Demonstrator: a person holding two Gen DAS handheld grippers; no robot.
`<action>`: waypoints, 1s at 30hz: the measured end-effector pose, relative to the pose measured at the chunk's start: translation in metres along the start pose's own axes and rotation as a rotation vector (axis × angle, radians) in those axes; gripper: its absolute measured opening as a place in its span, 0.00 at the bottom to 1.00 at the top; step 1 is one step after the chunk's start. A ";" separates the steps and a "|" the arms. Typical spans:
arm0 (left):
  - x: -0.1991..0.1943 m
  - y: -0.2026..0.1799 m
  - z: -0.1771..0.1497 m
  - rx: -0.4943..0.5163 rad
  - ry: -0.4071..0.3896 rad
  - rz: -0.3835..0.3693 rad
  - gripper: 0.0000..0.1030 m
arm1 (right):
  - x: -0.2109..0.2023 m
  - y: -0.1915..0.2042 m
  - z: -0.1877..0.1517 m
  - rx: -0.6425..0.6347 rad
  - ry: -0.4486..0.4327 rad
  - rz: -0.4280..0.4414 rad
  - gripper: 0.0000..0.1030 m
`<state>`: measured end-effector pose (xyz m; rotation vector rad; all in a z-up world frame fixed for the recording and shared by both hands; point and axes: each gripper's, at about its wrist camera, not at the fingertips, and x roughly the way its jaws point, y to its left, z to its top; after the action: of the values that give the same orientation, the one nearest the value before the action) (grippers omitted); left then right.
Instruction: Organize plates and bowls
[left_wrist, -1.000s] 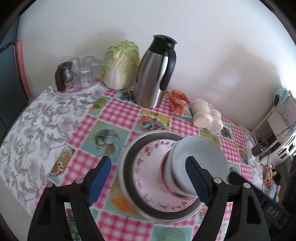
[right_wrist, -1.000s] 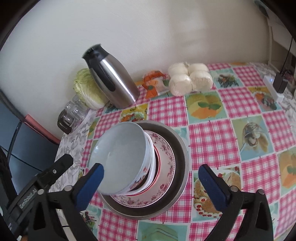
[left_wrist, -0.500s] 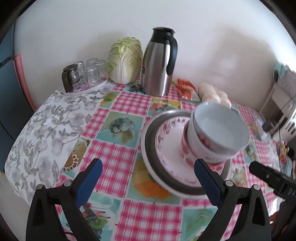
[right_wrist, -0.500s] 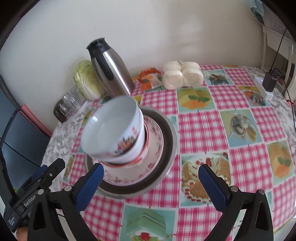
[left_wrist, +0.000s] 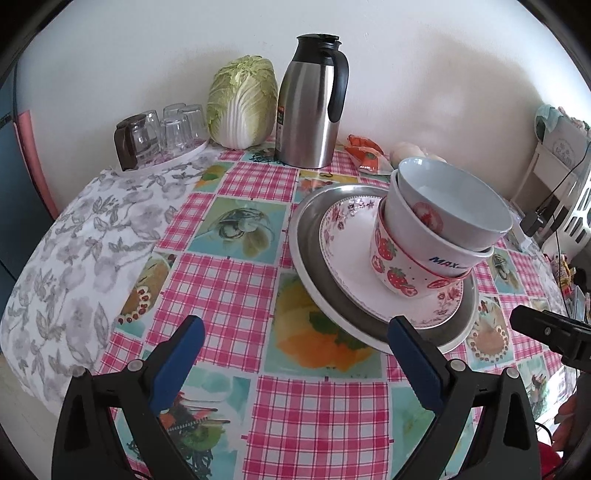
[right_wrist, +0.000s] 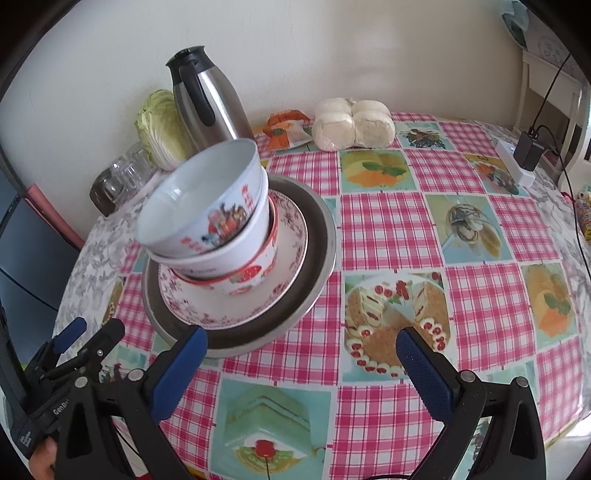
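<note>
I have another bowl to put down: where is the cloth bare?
Bare cloth lies between the stacked dishes and the power strip, and left of the stack toward the glasses. The back edge is crowded: cabbage, thermos, buns.

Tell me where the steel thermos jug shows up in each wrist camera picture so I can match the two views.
Left wrist: the steel thermos jug stands upper centre, against the wall, right of the cabbage.
Right wrist: the jug is upper left, leaning in the fisheye, behind the stacked bowls.
Shared landmark: the cabbage, right beside the jug in both views.
</note>
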<state>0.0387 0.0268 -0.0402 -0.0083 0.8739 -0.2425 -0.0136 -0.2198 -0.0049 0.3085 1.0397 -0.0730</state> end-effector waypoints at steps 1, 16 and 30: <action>0.001 0.000 -0.001 0.004 -0.001 0.004 0.96 | 0.000 0.000 -0.001 -0.003 0.002 -0.003 1.00; 0.005 0.001 -0.003 0.011 -0.003 0.012 0.96 | 0.004 0.003 -0.003 -0.022 0.011 -0.026 1.00; 0.006 0.003 -0.004 0.008 -0.007 0.019 0.96 | 0.008 0.002 -0.003 -0.027 0.022 -0.035 1.00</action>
<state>0.0401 0.0289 -0.0472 0.0066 0.8657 -0.2284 -0.0117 -0.2160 -0.0128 0.2676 1.0668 -0.0870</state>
